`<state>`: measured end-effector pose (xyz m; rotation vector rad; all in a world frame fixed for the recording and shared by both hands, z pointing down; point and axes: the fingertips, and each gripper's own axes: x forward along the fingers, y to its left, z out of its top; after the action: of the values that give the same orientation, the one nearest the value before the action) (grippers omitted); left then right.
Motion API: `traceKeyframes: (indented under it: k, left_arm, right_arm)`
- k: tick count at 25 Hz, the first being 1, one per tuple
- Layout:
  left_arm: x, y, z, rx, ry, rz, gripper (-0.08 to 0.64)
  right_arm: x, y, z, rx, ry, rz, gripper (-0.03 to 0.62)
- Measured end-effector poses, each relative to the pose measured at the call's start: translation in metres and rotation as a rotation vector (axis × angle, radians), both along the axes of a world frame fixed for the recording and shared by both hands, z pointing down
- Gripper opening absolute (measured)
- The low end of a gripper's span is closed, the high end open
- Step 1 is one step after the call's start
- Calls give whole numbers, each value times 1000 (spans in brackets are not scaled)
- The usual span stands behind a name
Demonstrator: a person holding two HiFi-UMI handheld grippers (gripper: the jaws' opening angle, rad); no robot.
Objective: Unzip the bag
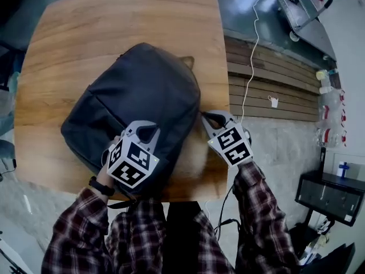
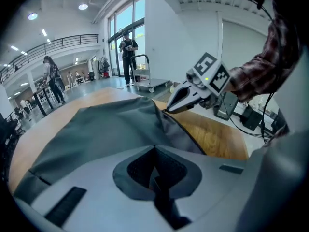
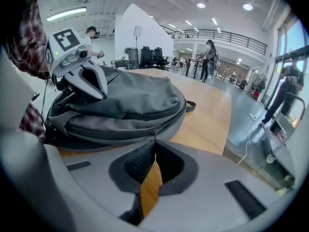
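Rounded dark-grey fabric backpack point(image 1: 137, 90), zipped shut, on wood table point(image 1: 114, 16).
Right gripper point(image 1: 205, 116) pinches zipper pull point(image 3: 154, 135); left gripper point(image 1: 147, 131) nips the fabric.

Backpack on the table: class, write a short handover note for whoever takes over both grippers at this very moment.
The left gripper has its jaws together on the fabric of the backpack, on the person's side.
The right gripper is shut on the zipper pull at the bag's right edge.
The backpack lies flat on the wooden table.
Done: bag steadied, pull gripped.
Left: the zip looks closed, so draw the pull along it, probably with the left hold in place.
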<state>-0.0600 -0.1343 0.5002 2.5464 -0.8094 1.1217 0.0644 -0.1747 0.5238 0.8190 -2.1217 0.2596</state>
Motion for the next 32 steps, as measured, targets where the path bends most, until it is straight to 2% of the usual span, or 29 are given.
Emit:
traceKeyframes:
  k: [3,5,7,9,12,18,28,32]
  left_arm:
    - [3,-4,11,-40,40,-48,8]
    - [-1,-13,19,-64,69,-121,8]
    - [-6,-20,22,-58,91,-204,8]
    - [-9,-22,22,-29,76,-245,8]
    - [-7,-23,27,-6,37,-260,8]
    - [-4,-26,30,-8,25,-276,8]
    - [-4,-27,32,-6,25,-280,8]
    - [-4,-32,31,5,24,-279,8]
  right_arm:
    - [-4,-17,2,-5,4,-4,18]
    - [-7,-18,3,-6,1,23,18]
    - [-9,-11,1,-10,-18,74,18]
    - [-9,-1,-1,-20,-39,130,18]
    - [-14,13,-1,-19,-52,186,18]
    - [-34,61,-2,-48,-125,256,18]
    - [-89,136,-7,-145,-206,173,18]
    - [-96,141,-7,-150,-233,200,20]
